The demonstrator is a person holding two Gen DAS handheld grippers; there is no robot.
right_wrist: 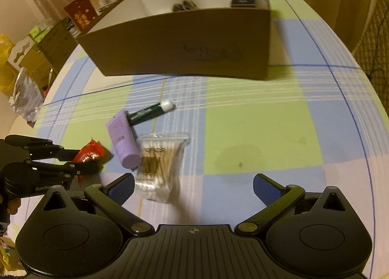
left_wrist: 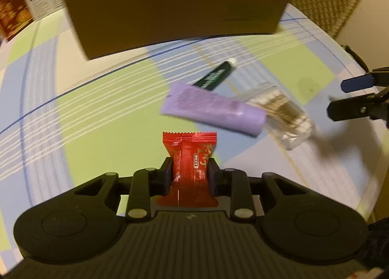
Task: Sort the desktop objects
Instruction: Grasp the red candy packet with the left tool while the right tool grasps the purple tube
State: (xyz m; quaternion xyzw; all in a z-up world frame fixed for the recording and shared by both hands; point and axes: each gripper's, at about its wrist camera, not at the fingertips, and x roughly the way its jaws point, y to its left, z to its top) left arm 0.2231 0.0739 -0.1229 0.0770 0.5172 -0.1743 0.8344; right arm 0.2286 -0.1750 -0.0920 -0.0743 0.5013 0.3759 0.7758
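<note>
In the left wrist view, the left hand-held gripper is pinching a red candy packet across its middle, one pad on each side. The packet looks very light and crinkly, with a soft lump inside and thin flat ends, so I think the middle is the best place to hold it; the shiny wrapper could slip if the squeeze is weak. It sits on the near side of the brown box, well apart from it. Between the packet and the box lie a purple tube, a dark green tube and a clear bag of cotton swabs on the checked bench. In the right wrist view, the right hand-held gripper has its blue pads spread wide with nothing between them. It hovers on the near side of the box, just above the swab bag. That bag looks soft, floppy and slippery, so taking it by its full middle seems safest. The purple tube looks squishy but firm at its cap end. The red packet is off to the left of the purple tube, held in the other gripper.
</note>
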